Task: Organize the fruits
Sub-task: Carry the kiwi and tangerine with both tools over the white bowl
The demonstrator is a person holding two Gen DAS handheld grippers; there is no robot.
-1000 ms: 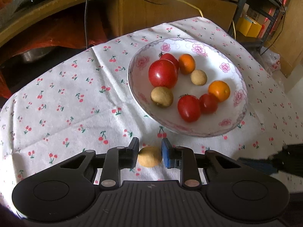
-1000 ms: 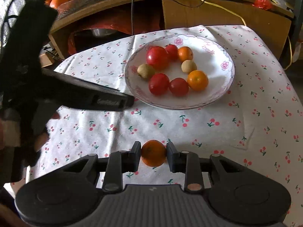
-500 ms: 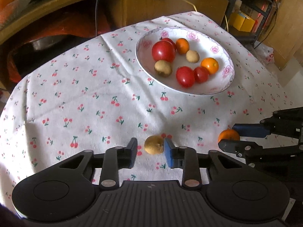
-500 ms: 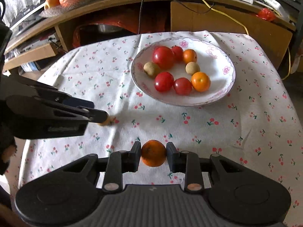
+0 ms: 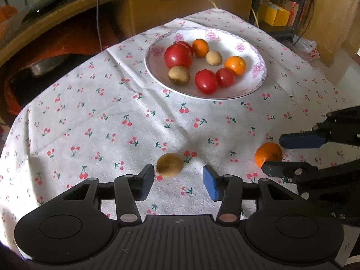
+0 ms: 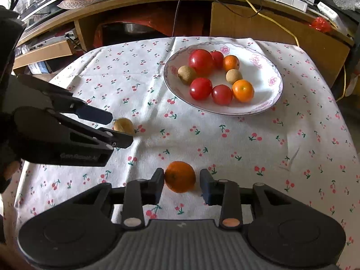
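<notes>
Both grippers point down at the cherry-print tablecloth (image 5: 90,117), each with its jaws opening around a fruit. Between the fingers of the left gripper (image 5: 178,183) lies a small brown fruit (image 5: 169,165), close against the left pad, with a wide gap to the blue right pad; it looks slightly blurred, so whether it quite touches that left pad is hard to say. The right gripper (image 6: 181,185) has a small orange (image 6: 180,176) between its fingers, near the left pad and with a narrow gap on the right, resting on the cloth. Neither fruit is gripped. Well beyond both, the flowered white plate (image 6: 273,83) holds tomatoes, two oranges and two brown fruits.
</notes>
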